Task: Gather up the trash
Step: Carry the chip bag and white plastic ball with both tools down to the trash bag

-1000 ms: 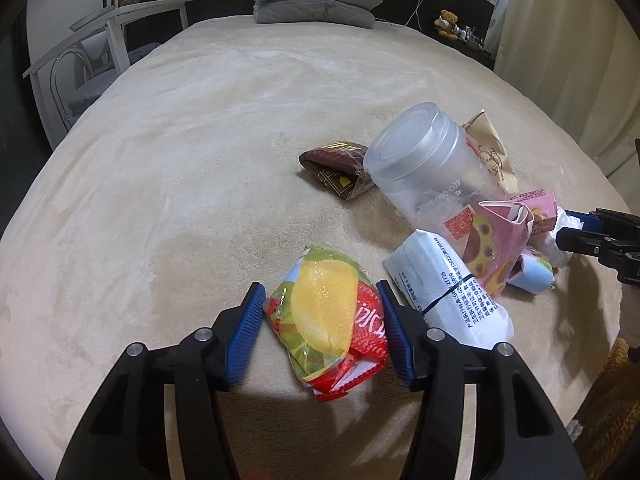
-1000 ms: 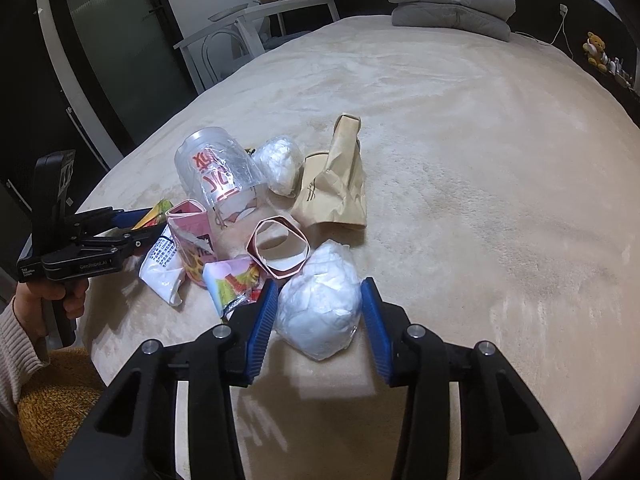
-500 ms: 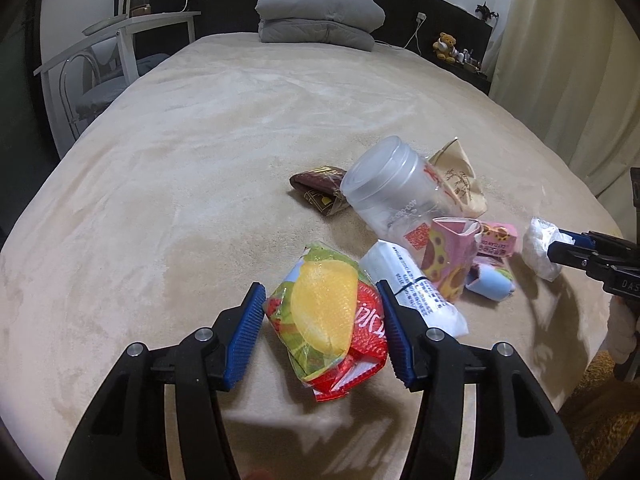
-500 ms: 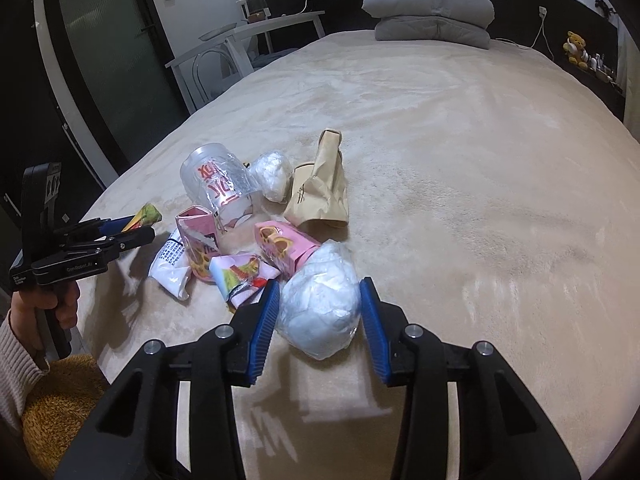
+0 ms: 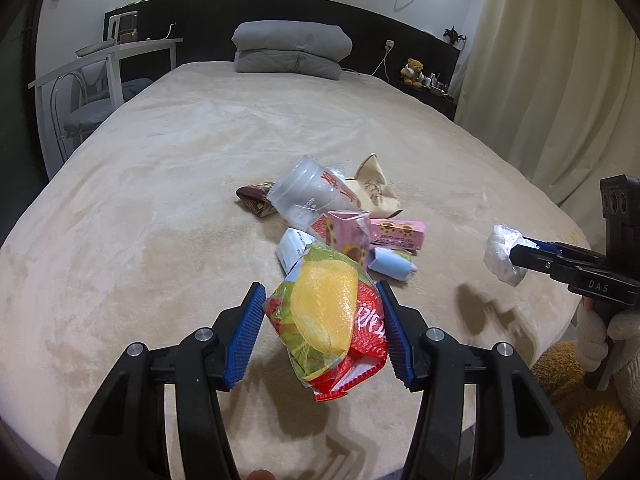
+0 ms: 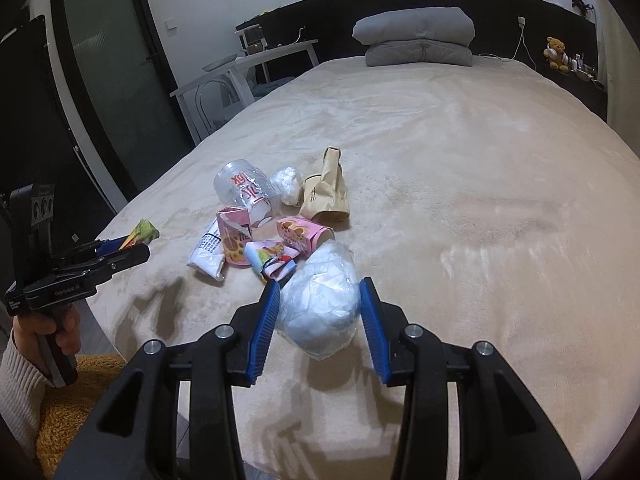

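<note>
My left gripper [image 5: 320, 332] is shut on a yellow, green and red snack wrapper [image 5: 328, 320], held above the near edge of the beige bed [image 5: 160, 200]. My right gripper [image 6: 318, 320] is shut on a white crumpled plastic bag [image 6: 320, 304], also lifted off the bed. A pile of trash lies further in: a clear plastic cup [image 5: 308, 192], a brown paper bag [image 5: 374, 192], pink cartons [image 5: 396, 234], a white packet [image 6: 208, 252], a dark wrapper [image 5: 256, 200] and a small white wad [image 6: 288, 184]. Each gripper shows in the other's view, the right gripper [image 5: 516, 256] and the left gripper [image 6: 132, 244].
Folded grey bedding [image 5: 290, 50] lies at the head of the bed by a dark headboard. A white desk and chair [image 5: 92, 92] stand on the left, curtains [image 5: 560, 80] on the right. A yellow rug [image 6: 76, 400] lies on the floor under a person's sleeved hand [image 6: 44, 340].
Both grippers have pulled back and risen from the trash pile with their loads. The wrapper and the white bag now hang above the bed, and the pile looks smaller and farther away.
</note>
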A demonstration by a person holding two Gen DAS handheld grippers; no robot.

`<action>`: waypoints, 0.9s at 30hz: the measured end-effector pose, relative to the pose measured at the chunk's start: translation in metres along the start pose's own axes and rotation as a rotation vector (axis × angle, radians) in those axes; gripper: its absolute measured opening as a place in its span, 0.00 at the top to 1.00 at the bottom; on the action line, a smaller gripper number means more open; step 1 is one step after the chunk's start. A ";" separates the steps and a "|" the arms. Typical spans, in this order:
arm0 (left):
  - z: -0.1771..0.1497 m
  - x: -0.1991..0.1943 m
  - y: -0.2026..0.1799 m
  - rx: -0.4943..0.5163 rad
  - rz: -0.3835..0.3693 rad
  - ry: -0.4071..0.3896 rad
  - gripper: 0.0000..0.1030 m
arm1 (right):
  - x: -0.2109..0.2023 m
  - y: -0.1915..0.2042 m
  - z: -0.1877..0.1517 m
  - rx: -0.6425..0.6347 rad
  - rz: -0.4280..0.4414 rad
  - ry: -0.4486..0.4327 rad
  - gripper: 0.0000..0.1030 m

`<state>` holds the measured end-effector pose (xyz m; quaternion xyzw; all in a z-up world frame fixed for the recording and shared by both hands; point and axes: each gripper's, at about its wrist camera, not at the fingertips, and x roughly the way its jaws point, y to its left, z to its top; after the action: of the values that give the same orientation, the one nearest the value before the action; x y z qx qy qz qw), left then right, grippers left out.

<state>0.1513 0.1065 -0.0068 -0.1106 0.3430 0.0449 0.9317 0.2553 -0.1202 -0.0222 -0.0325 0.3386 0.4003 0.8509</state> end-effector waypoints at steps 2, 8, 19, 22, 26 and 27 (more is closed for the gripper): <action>-0.005 -0.008 -0.007 0.001 -0.015 -0.014 0.47 | -0.009 0.001 -0.009 0.009 0.002 -0.009 0.59; -0.027 -0.026 -0.031 -0.003 -0.055 -0.032 0.47 | -0.034 0.011 -0.037 0.023 0.009 -0.031 0.59; -0.076 -0.055 -0.069 -0.011 -0.110 -0.040 0.47 | -0.071 0.032 -0.082 0.025 0.016 -0.045 0.59; -0.088 -0.062 -0.077 -0.009 -0.117 -0.036 0.47 | -0.078 0.038 -0.093 0.025 0.018 -0.048 0.59; -0.104 -0.069 -0.086 -0.009 -0.125 -0.025 0.47 | -0.087 0.045 -0.107 0.026 0.018 -0.042 0.59; -0.107 -0.070 -0.089 -0.008 -0.126 -0.022 0.47 | -0.088 0.047 -0.110 0.028 0.017 -0.039 0.59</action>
<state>0.0447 -0.0055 -0.0252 -0.1350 0.3250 -0.0112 0.9360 0.1224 -0.1826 -0.0432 -0.0102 0.3279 0.4032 0.8543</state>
